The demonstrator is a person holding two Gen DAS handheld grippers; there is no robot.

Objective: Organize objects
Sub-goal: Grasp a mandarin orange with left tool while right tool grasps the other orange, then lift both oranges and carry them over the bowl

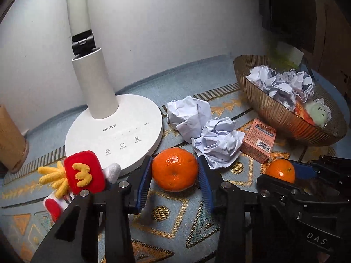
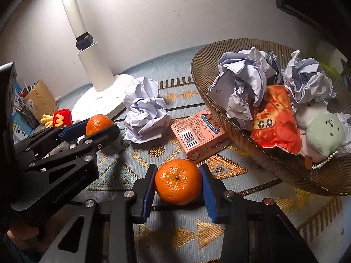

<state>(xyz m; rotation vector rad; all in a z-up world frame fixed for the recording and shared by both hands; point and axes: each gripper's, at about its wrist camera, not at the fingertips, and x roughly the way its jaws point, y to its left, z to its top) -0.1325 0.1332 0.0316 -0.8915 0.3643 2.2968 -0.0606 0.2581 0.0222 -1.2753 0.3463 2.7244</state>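
Observation:
My left gripper has its blue pads on both sides of an orange that rests on the patterned mat; the pads touch it. My right gripper is shut the same way on a second orange on the mat. In the left wrist view the right gripper and its orange show at the right. In the right wrist view the left gripper and its orange show at the left. A pink carton lies between the oranges and the ribbed bowl.
The bowl holds crumpled paper and plush toys. Two paper balls lie on the mat. A white lamp base stands behind the left orange. A red fries plush lies left. A cardboard pen holder stands far left.

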